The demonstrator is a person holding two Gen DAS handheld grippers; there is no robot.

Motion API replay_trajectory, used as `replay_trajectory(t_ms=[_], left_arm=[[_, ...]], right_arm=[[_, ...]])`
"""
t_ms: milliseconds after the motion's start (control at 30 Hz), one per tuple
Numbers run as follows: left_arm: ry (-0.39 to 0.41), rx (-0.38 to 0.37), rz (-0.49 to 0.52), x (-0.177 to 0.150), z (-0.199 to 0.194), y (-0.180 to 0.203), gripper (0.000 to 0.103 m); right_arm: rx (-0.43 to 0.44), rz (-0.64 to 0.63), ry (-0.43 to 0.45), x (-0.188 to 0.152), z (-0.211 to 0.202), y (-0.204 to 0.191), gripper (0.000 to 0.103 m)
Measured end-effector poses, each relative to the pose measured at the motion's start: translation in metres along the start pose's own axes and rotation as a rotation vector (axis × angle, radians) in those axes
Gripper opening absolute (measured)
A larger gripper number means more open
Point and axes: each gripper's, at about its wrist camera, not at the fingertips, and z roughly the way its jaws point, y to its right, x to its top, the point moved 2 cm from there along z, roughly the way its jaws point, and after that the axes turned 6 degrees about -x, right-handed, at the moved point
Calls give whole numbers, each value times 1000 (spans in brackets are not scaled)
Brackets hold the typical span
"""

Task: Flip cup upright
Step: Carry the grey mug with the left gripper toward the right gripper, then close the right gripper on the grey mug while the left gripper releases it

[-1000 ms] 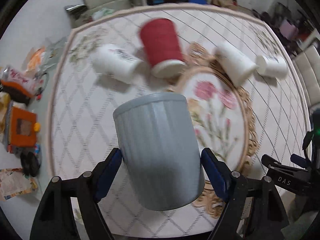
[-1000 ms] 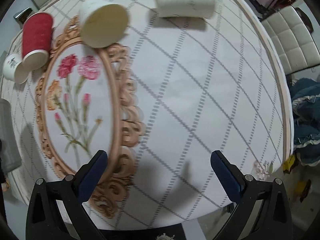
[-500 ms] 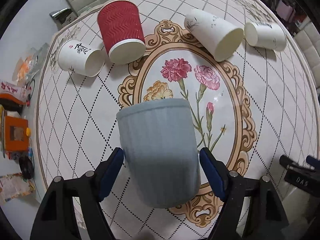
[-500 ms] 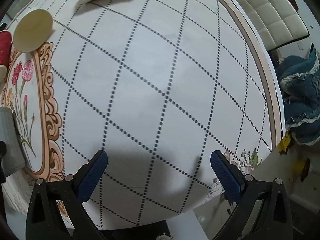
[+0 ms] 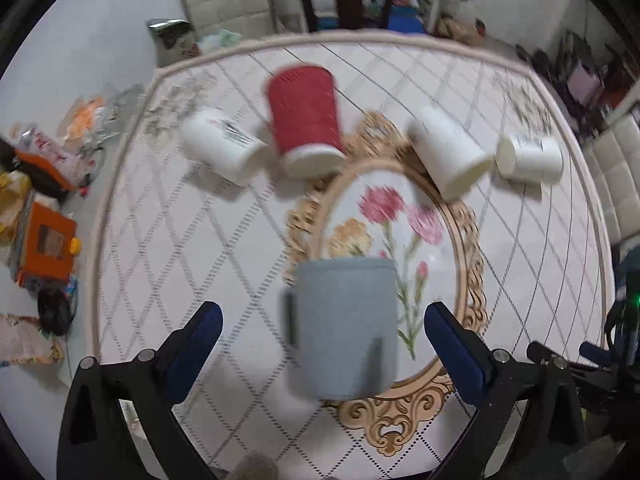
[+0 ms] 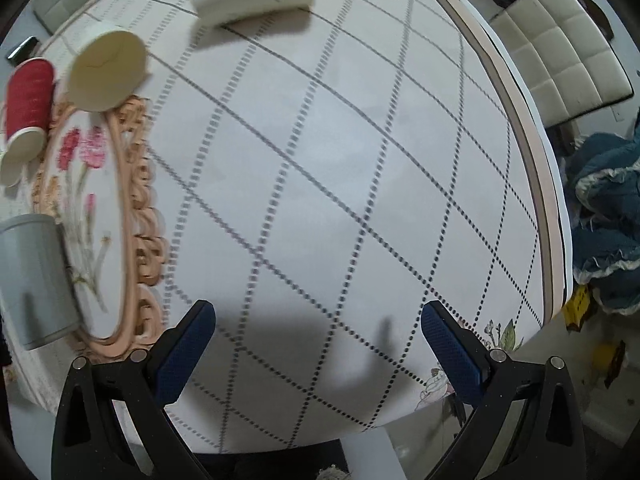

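Left gripper (image 5: pixel 322 326): the 2 blue-padded fingers are spread wide, with a clear gap on each side of the grey cup, so they hold nothing.
Right gripper (image 6: pixel 318 330): also spread wide and empty; between its fingers only the tablecloth is seen.
Grey cup (image 5: pixel 344 326): it stands on the table (image 5: pixel 180 240) between the left fingers, touching neither of them, on the lower part of the oval flower frame (image 5: pixel 466 248). It looks upright, but the picture is blurred and I cannot tell which end is on top. In the right wrist view it is at the far left edge (image 6: pixel 36 280).
Red cup (image 5: pixel 306 114): it lies on its side at the far end of the oval frame, with the white rim toward the camera.
White cups: 3 lie on their sides, 1 left of the red cup (image 5: pixel 222 148), 1 right of it on the frame edge (image 5: pixel 448 154), 1 further right (image 5: pixel 528 158).
Table: round, covered with a white cloth with a diamond pattern of dotted lines.
Around the table: a padded chair (image 6: pixel 560 44) and a blue blanket (image 6: pixel 604 220) at the right side.
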Motion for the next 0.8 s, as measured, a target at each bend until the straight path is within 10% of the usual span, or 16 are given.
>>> replay_trajectory(t_ms=[367,800], left_arm=[[19,241,-166,-17,-17,-108,103],[-113,260,-292,-62,45,-182,103]], right_arm=[[173,-221,33,3,-78,-90,103],[178,-390,-66,0,-59,-238,93]])
